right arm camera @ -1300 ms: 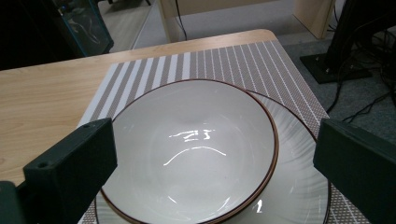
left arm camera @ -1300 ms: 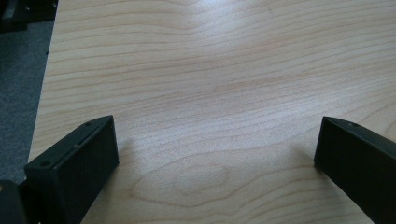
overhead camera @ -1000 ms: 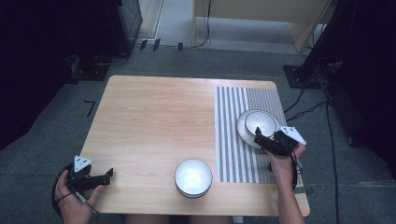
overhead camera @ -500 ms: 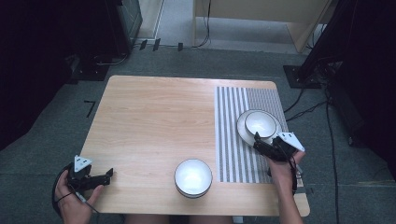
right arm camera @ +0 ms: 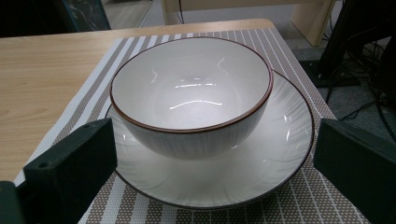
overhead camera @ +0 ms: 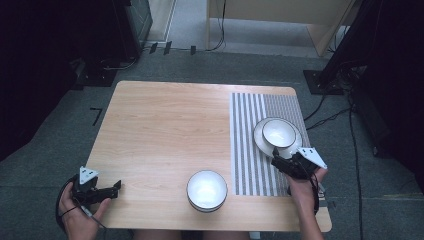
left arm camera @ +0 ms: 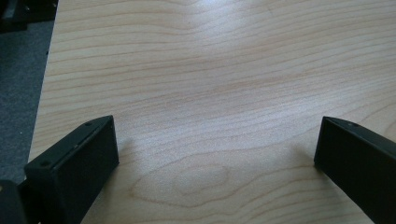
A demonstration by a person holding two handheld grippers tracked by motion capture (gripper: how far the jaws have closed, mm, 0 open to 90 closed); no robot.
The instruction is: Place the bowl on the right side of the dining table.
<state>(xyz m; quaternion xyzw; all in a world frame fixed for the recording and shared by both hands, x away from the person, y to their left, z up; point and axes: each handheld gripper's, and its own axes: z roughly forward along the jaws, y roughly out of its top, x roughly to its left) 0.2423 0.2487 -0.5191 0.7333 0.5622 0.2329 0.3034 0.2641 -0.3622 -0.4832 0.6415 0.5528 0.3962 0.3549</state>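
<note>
- The white bowl (right arm camera: 191,95) with a thin brown rim is sitting upright in the middle of a white plate (right arm camera: 280,140), and the plate is lying on the striped placemat (overhead camera: 250,140) at the right side of the wooden table (overhead camera: 165,130).
- The right gripper (overhead camera: 280,162) is hovering just beside the near edge of the plate, pointing at the bowl; its jaws are standing wide apart with nothing between them, one at each side of the plate in the right gripper view.
- I am judging that the step in hand is the approach to this bowl, and the grasp is not yet made.
- The next move is probably asking the jaws to go forward and a little up, so that one of them is passing over the rim and the other outside the wall, and then to close gently.
- A second white bowl (overhead camera: 207,190) is standing near the front edge of the table, well apart from the plate.
- The left gripper (overhead camera: 112,189) is resting at the front left corner over bare wood, its jaws also apart and holding nothing.
</note>
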